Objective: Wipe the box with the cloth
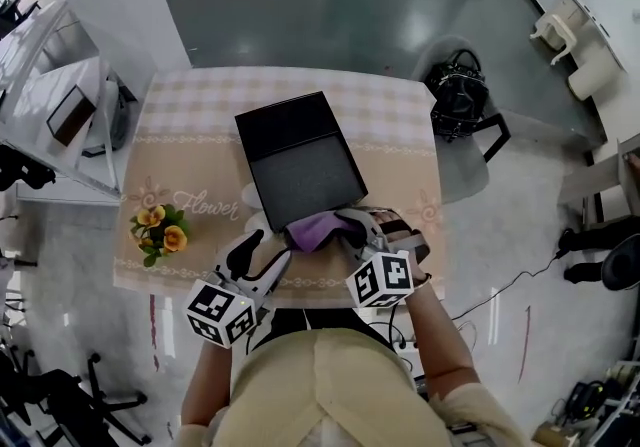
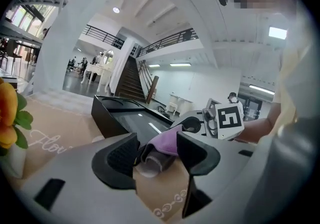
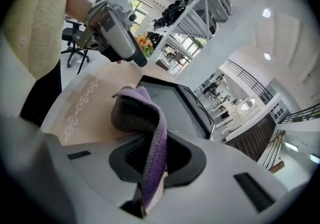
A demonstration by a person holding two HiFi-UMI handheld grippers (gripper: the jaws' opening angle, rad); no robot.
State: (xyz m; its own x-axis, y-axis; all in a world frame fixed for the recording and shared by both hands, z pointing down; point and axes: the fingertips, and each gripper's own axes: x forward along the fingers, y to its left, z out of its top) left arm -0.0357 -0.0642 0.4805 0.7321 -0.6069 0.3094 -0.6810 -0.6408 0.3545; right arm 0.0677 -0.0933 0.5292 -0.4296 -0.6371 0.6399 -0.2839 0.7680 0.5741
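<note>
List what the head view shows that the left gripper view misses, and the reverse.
Head view only: the black bag on a chair beside the table.
Left gripper view only: the staircase and the balcony railing far behind.
Both: the open black box, the purple cloth pinched by the right gripper, and the orange flowers.

One box (image 1: 297,160), one cloth (image 1: 318,231), two tools (image 1: 268,247) (image 1: 352,231)

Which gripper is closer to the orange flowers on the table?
Left. The left gripper is just right of the flowers, near the table's front edge. The right gripper is farther right, on the other side of the purple cloth it is clamping.
</note>
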